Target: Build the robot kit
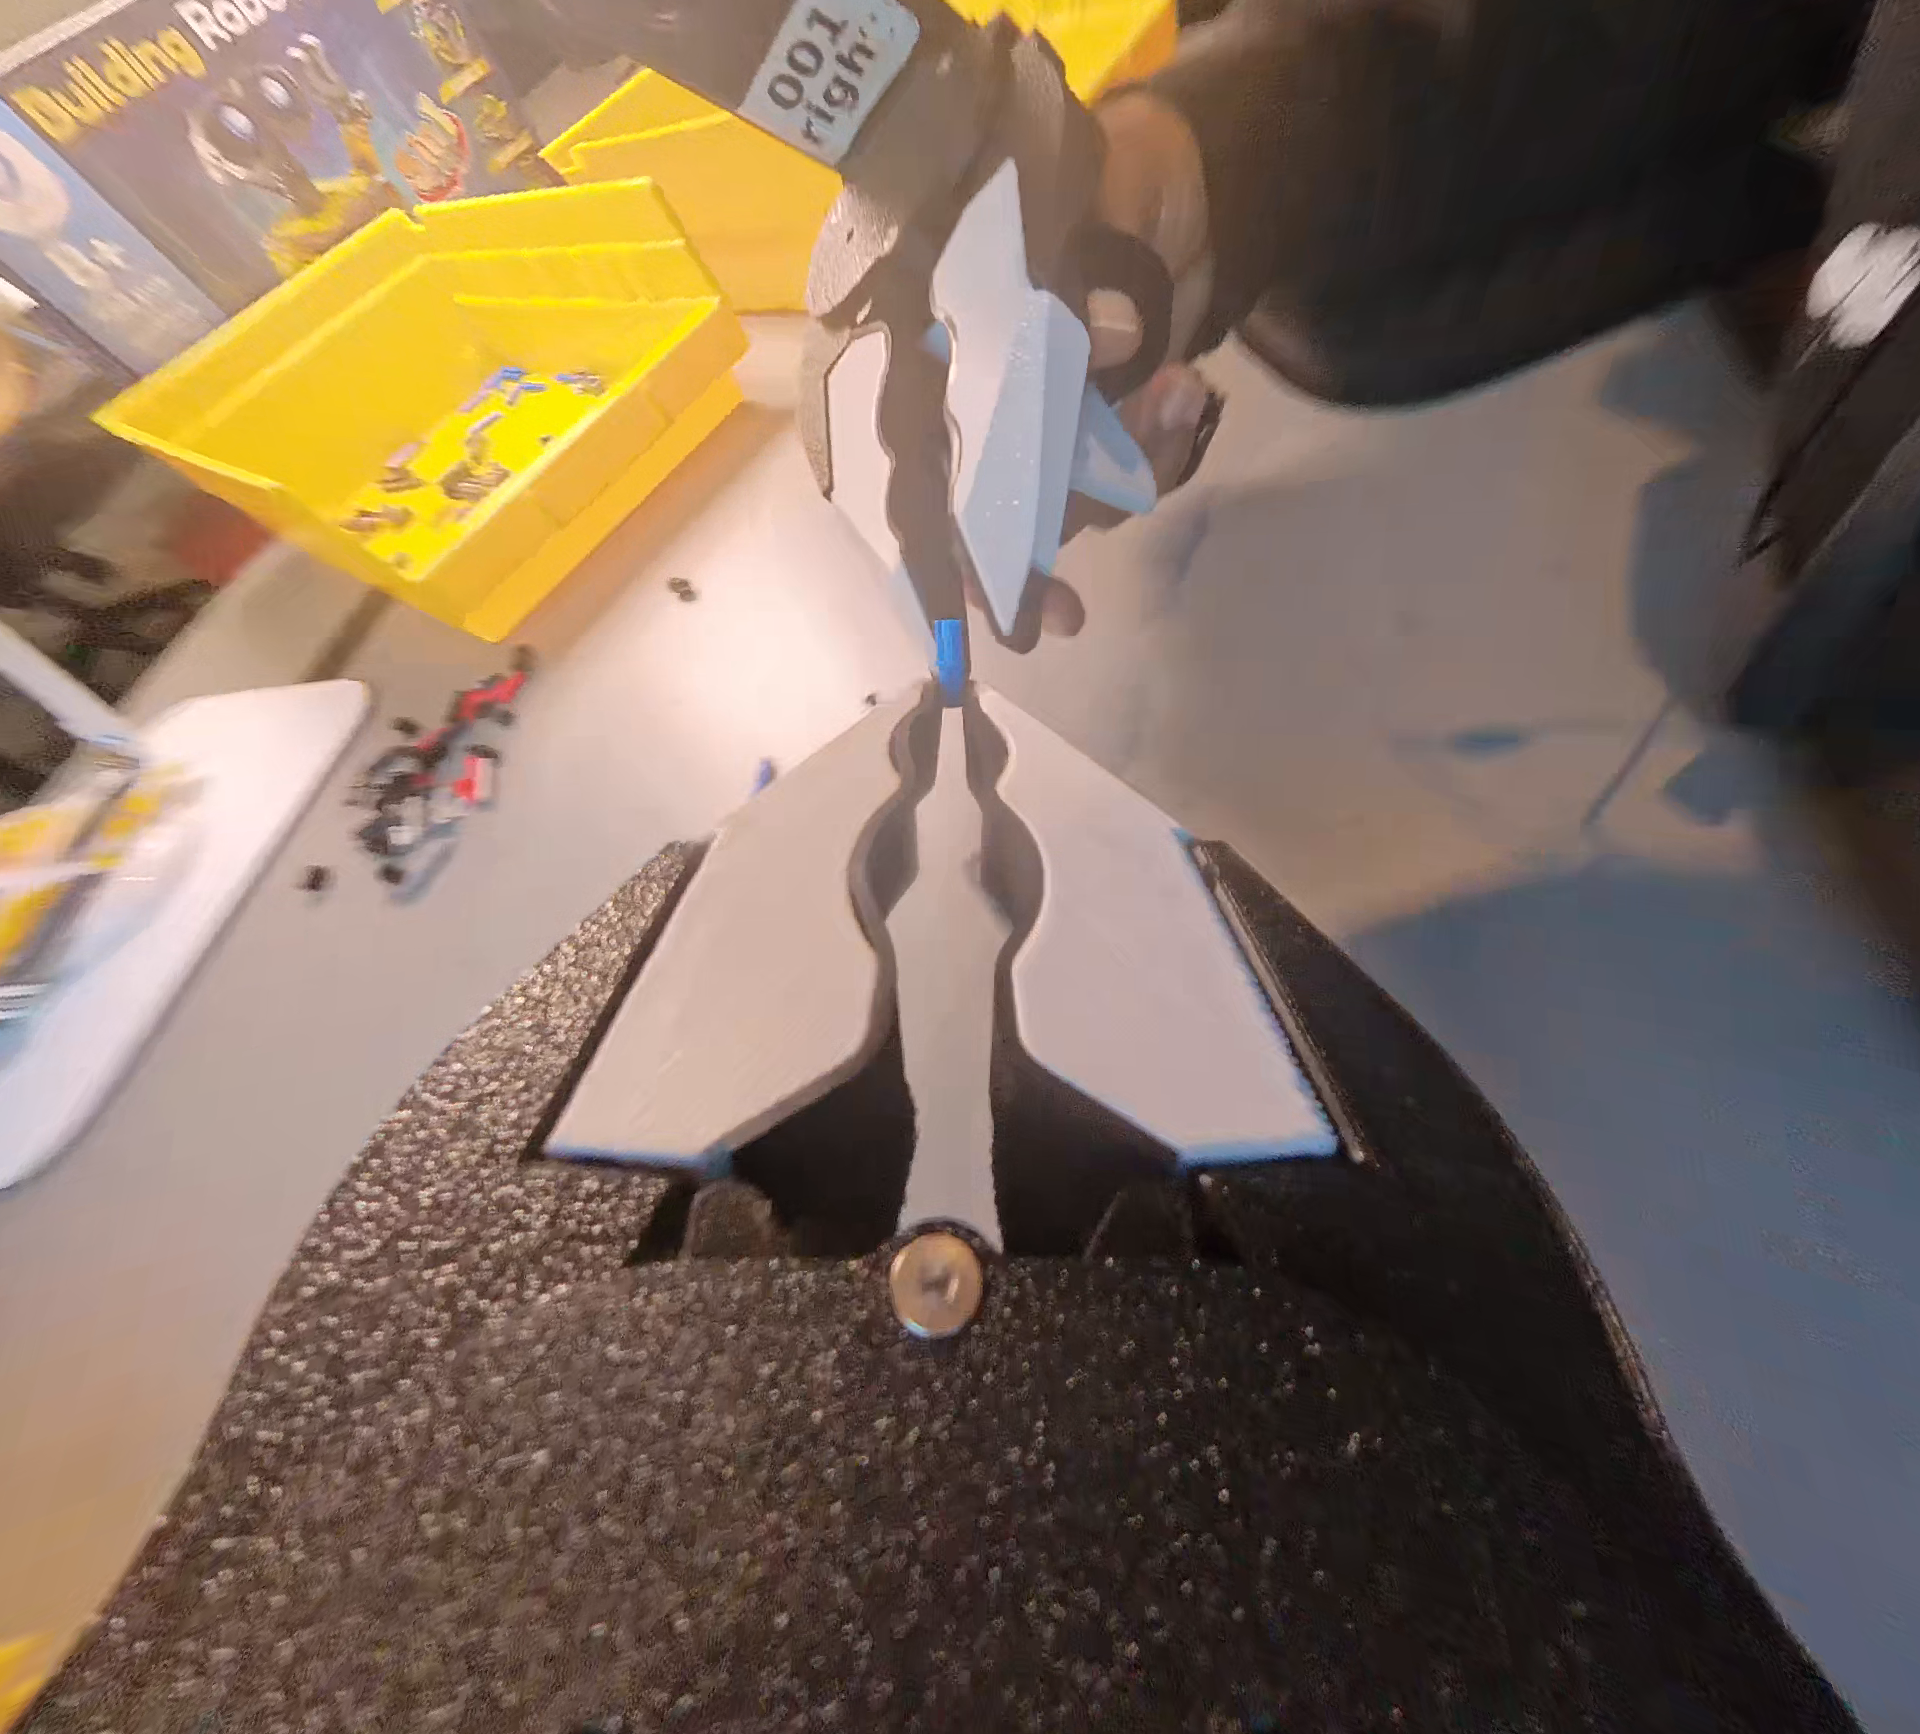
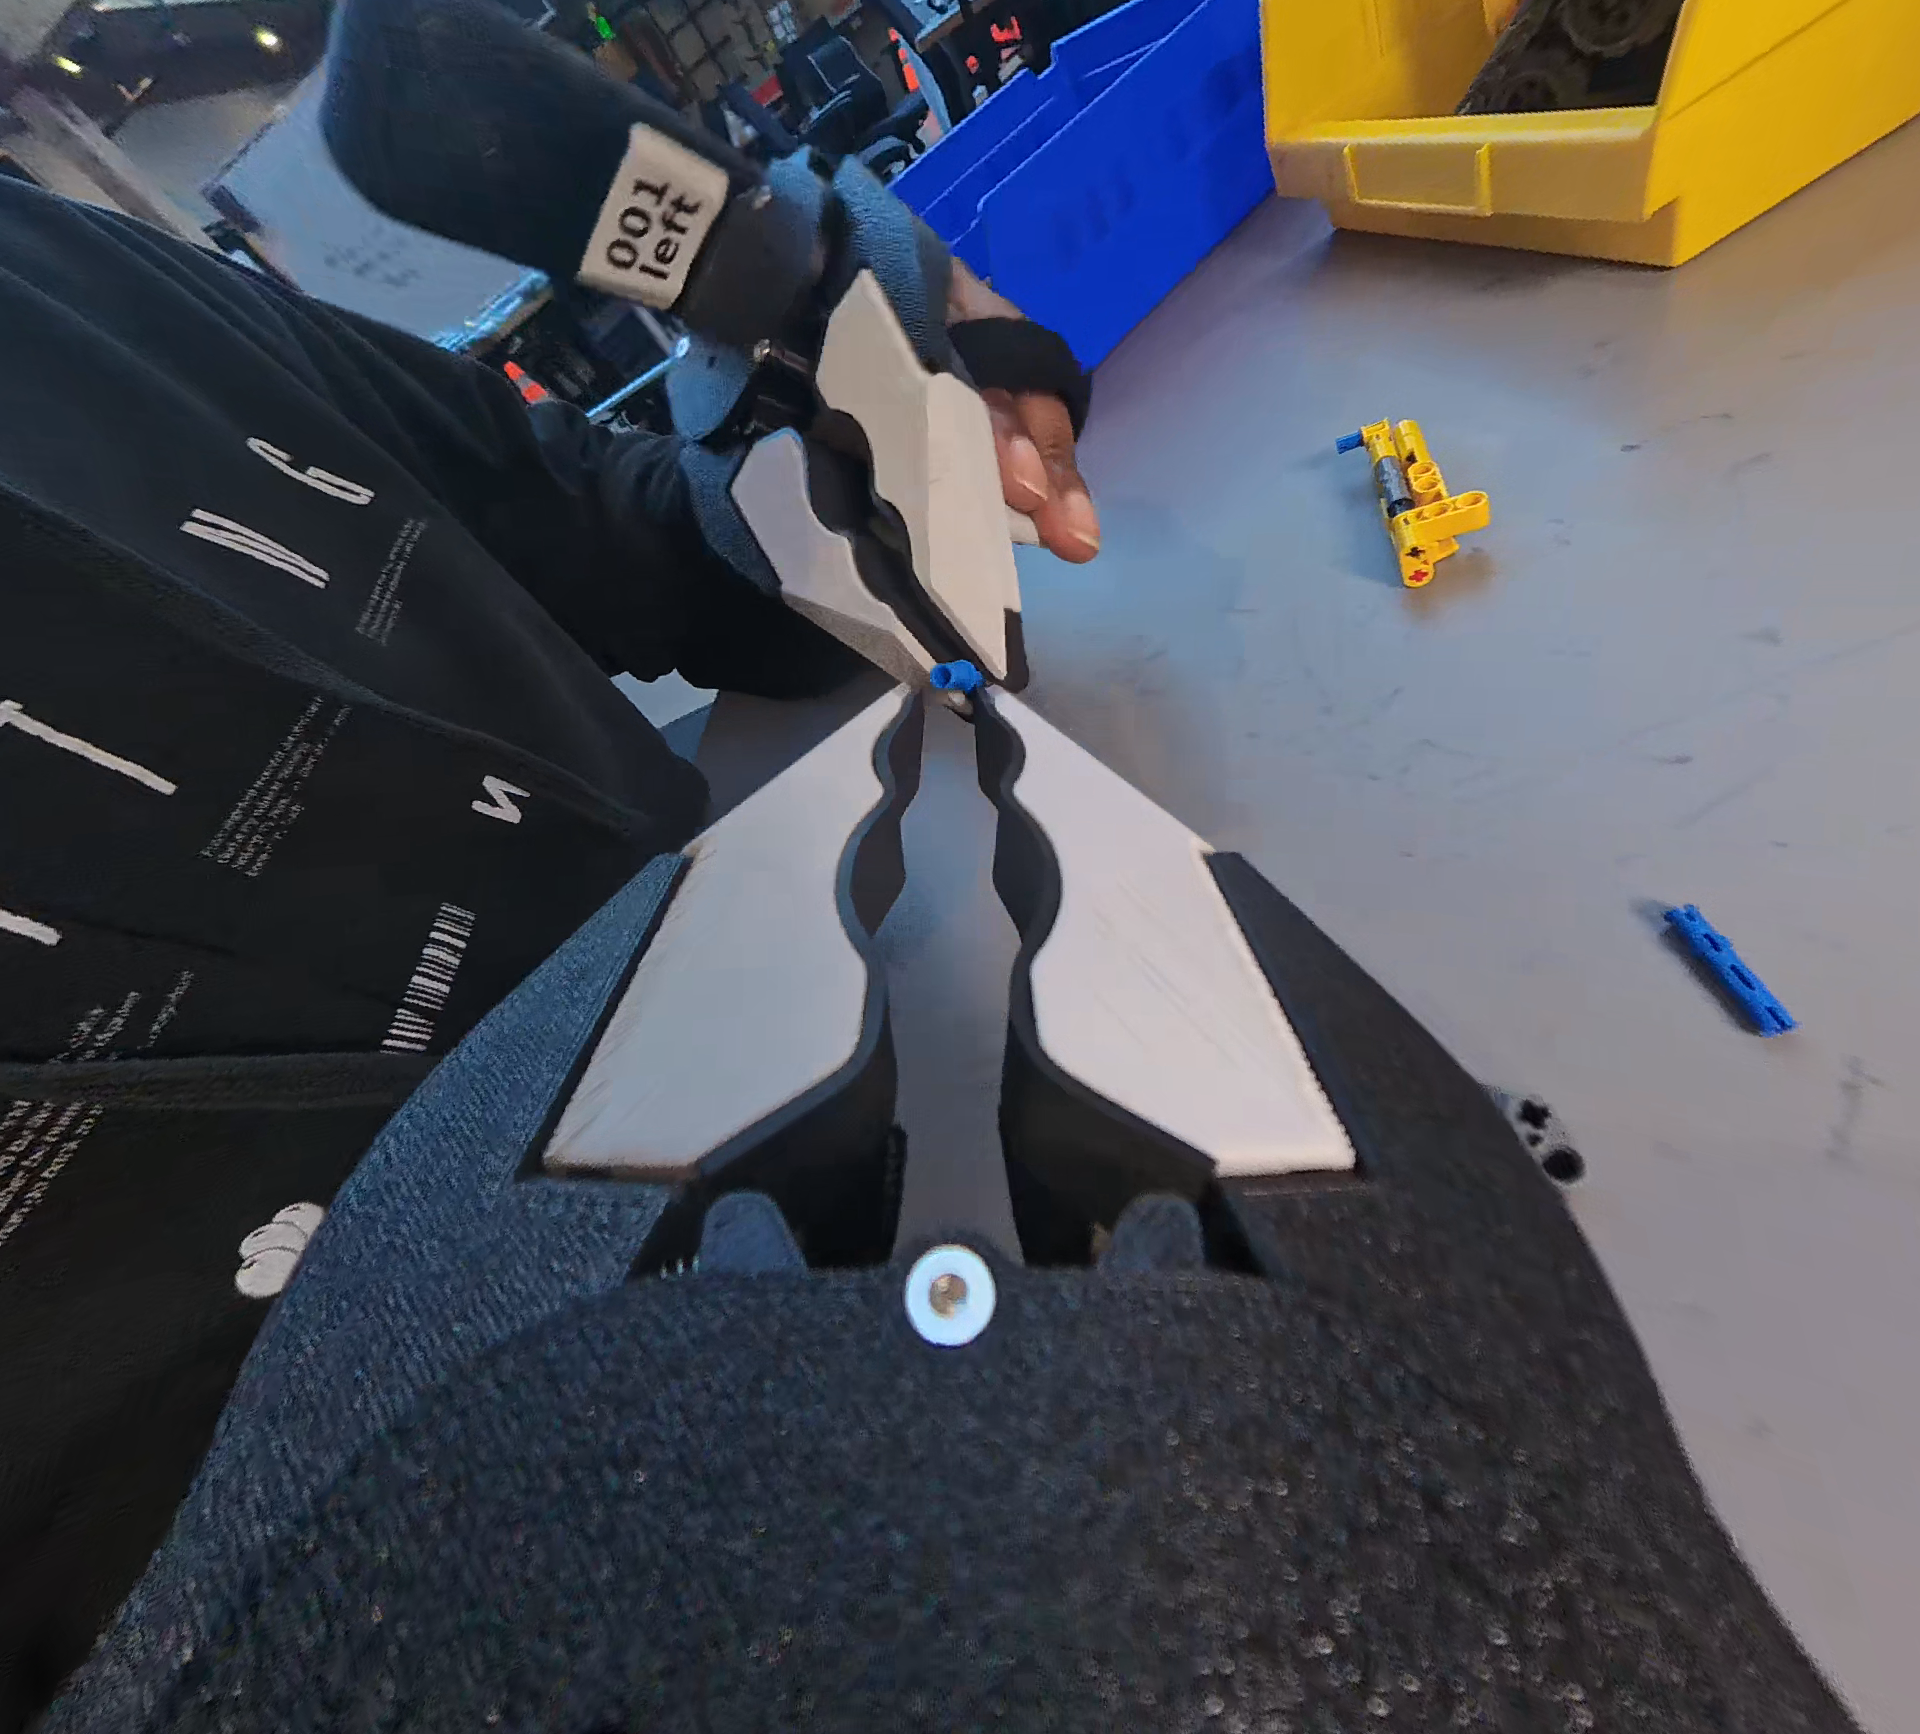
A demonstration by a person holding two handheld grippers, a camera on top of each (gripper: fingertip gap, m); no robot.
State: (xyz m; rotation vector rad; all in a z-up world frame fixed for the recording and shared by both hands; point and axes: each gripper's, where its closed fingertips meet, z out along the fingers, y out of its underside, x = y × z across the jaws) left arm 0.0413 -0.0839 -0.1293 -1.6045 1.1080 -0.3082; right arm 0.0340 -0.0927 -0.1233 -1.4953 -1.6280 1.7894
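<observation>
Left wrist view: the left gripper (image 1: 948, 699) has its jaws drawn narrow, pinching the near end of a small blue pin (image 1: 948, 651) at its tips. The pin's long axis runs toward 12 o'clock, straight on from the fingers. The right gripper (image 1: 940, 614) comes down from 12 o'clock with its tips nearly closed and meeting the pin's far end; whether they actually clamp it I cannot tell. A yellow bin (image 1: 312, 437) holding small parts sits at 10 o'clock, and a red-and-black assembly (image 1: 447, 770) lies on the table (image 1: 1351, 697) at 9 o'clock.

Right wrist view: the right gripper (image 2: 951, 702) is narrow too, with the blue pin (image 2: 956, 675) at its tips, here lying more crosswise. The left gripper (image 2: 961, 661) reaches in from 11 o'clock. Only this view shows a yellow assembly (image 2: 1418, 505) at 2 o'clock, a blue axle piece (image 2: 1727, 969) at 3 o'clock, blue bins (image 2: 1122, 178) and another yellow bin (image 2: 1558, 157) at 1 o'clock.
</observation>
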